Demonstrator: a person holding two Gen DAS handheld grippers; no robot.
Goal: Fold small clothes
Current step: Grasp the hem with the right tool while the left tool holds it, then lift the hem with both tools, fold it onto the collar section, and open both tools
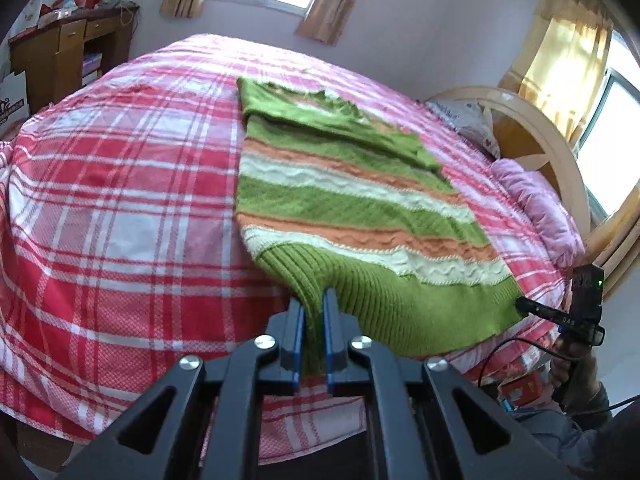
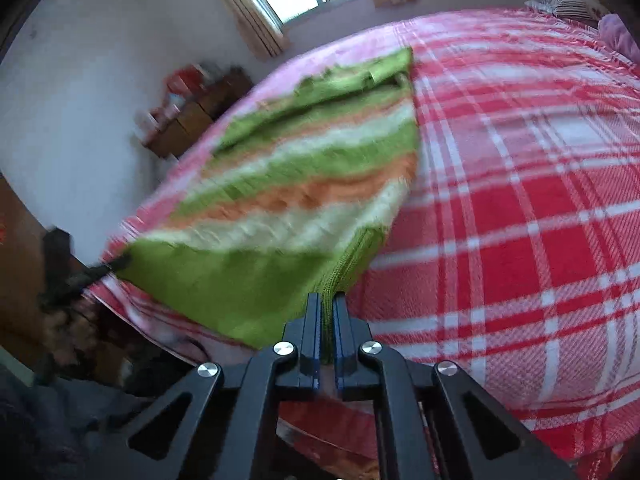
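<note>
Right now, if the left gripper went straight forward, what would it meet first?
The left gripper is already shut on the ribbed hem of the green, orange and white striped knitted sweater, so probably more sweater.

A big bed (image 1: 120, 184) fills most of the frame. A red, pink and white checked cover is spread over it. A striped sweater (image 1: 352, 216) in green, orange and white lies on it, right of the middle. At the far right, a pink pillow (image 1: 540, 208) rests by the wooden headboard (image 1: 532, 128).
</note>
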